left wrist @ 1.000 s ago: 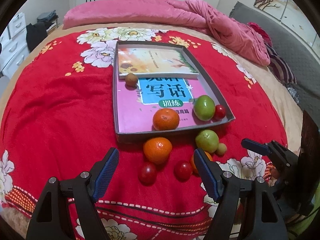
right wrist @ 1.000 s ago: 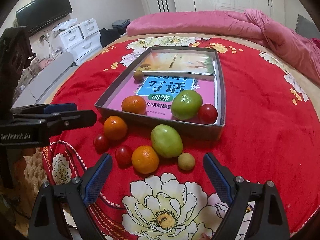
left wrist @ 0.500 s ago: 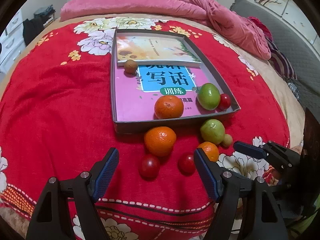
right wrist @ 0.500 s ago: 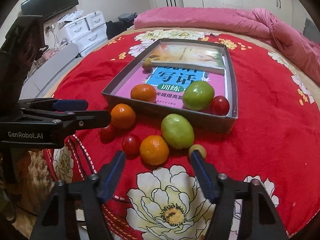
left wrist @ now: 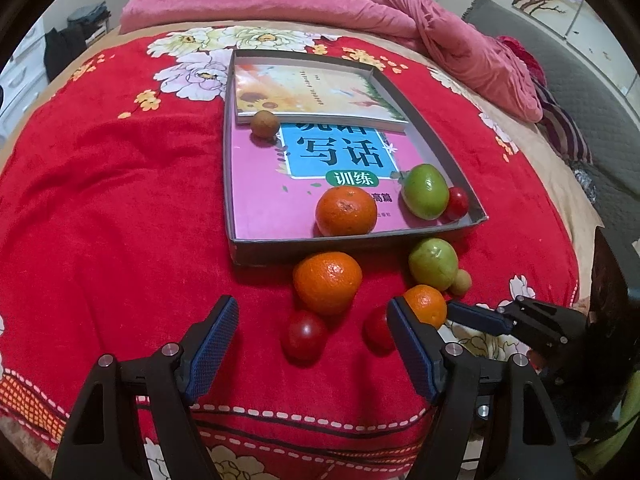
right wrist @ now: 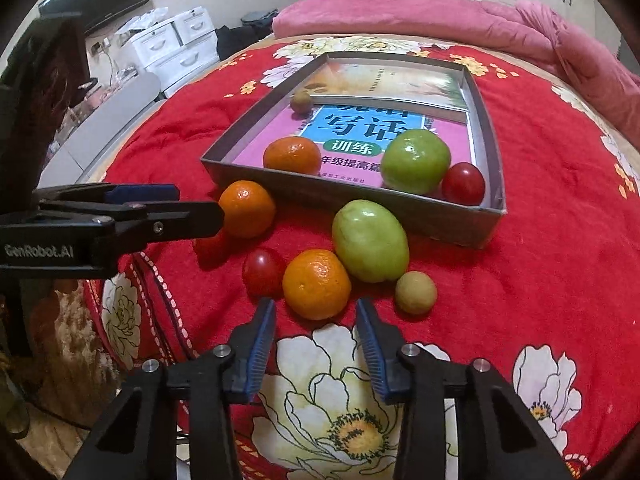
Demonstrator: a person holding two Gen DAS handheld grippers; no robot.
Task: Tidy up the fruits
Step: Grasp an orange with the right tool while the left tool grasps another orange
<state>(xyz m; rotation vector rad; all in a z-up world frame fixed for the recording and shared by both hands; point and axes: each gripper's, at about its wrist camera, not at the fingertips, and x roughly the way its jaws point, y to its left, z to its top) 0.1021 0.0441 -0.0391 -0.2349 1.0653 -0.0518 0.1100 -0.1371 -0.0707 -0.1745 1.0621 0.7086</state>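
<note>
A grey tray (left wrist: 230, 160) (right wrist: 492, 140) on the red bedspread holds two books, an orange (left wrist: 346, 211), a green fruit (left wrist: 426, 192), a red tomato (left wrist: 458, 202) and a small brown fruit (left wrist: 264, 124). In front of it lie loose fruits. My right gripper (right wrist: 315, 306) is closing, open around the near orange (right wrist: 316, 284); its pads stand just off the skin. One of its fingers (left wrist: 480, 318) shows beside that orange (left wrist: 426, 304). My left gripper (left wrist: 312, 308) is open, with a tomato (left wrist: 304, 334) between its fingers and another orange (left wrist: 327, 282) just ahead.
A loose green fruit (right wrist: 370, 240), a small tan fruit (right wrist: 416, 293) and a second tomato (right wrist: 264, 272) crowd the near orange. A pink quilt (left wrist: 360, 4) lies at the far end of the bed. White drawers (right wrist: 176, 44) stand off to the left.
My right gripper's jaws have narrowed a lot and it has sunk a little towards the near orange. The left gripper has barely moved and stays wide.
</note>
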